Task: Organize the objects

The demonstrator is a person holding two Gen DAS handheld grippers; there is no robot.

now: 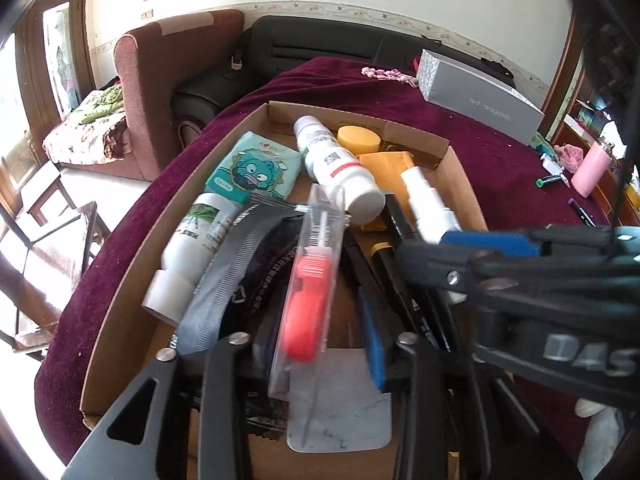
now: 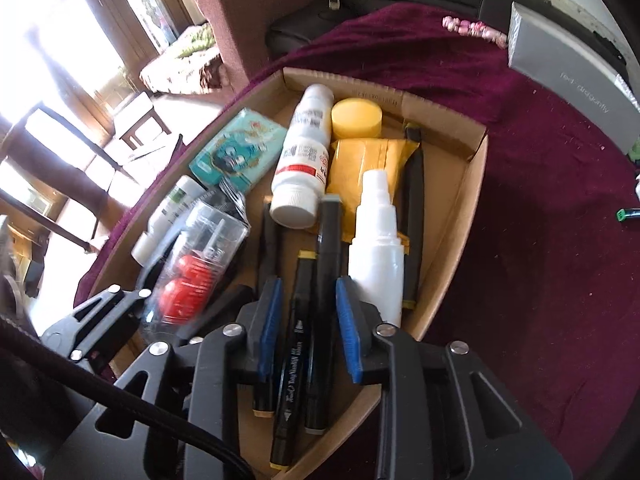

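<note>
A cardboard box [image 1: 120, 300] [image 2: 472, 184] on a maroon cloth holds bottles, markers and packets. My left gripper [image 1: 316, 344] holds a clear packet with a red tool [image 1: 308, 304] [image 2: 188, 280] between its fingers, low over the box. My right gripper [image 2: 306, 332] is open, its blue pads either side of several black markers [image 2: 320, 280] lying in the box. It also shows in the left wrist view [image 1: 480, 248]. A white spray bottle [image 2: 376, 248] lies by its right finger. A white pill bottle [image 1: 340, 164] [image 2: 302, 160] lies in the middle.
The box also holds a teal tissue pack [image 1: 256, 164], a yellow lid [image 2: 356, 118], a yellow packet [image 2: 368, 156] and a white tube [image 1: 188, 248]. A grey box [image 1: 480, 96] and a pink cup [image 1: 592, 168] stand on the cloth. Sofas stand behind.
</note>
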